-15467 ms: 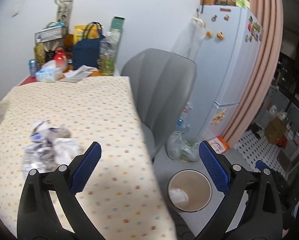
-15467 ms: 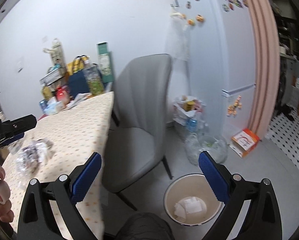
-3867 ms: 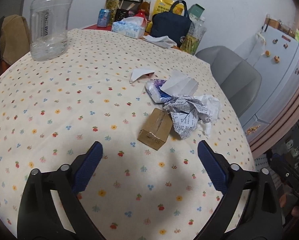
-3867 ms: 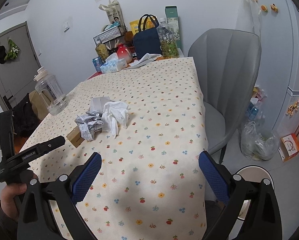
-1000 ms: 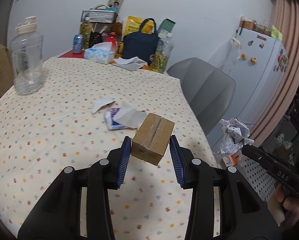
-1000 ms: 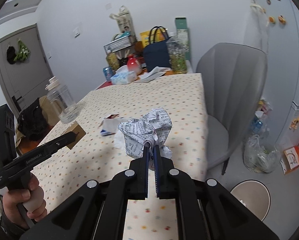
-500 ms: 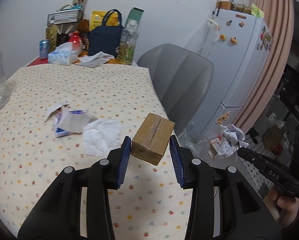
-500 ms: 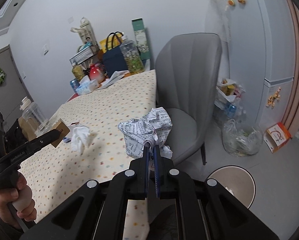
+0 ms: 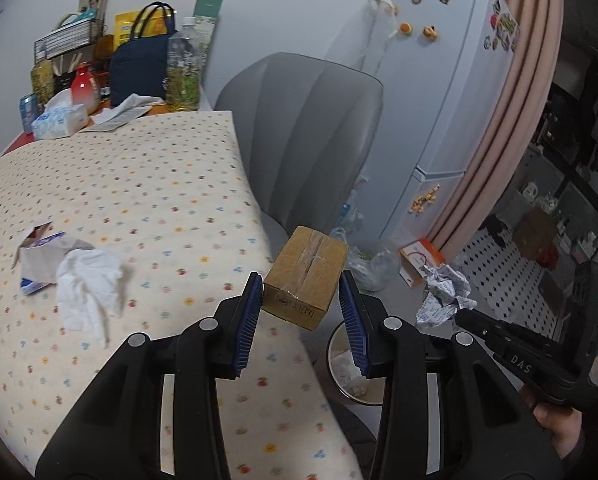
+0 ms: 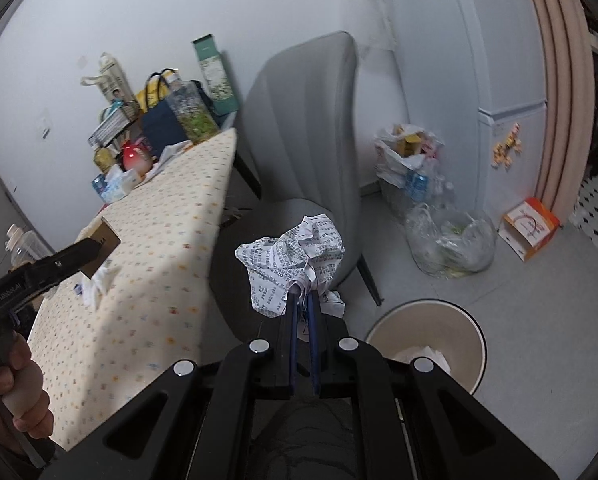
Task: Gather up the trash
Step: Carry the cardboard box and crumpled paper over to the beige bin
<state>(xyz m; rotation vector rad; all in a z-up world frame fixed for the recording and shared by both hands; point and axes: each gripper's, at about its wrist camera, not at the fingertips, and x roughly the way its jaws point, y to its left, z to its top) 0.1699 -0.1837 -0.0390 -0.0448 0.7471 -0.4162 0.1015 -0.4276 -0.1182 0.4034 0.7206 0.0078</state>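
Both loads had swung off the counter toward the floor since a second ago. Cardboard box sat clamped between the pads of the left hand-held gripper, carried at the counter edge with the waste bin partly below it. Crumpled printed paper was pinched in the nearly closed right hand-held gripper, hanging over the grey chair seat, just left of the bin.

Risk, judged: paper is held by one fold only and could slip out short of the bin; box released too early would hit the rim or counter edge.

Bin held some white crumpled paper. White tissue and a torn packet remained on the counter. Clear bags of refuse stood by the fridge.
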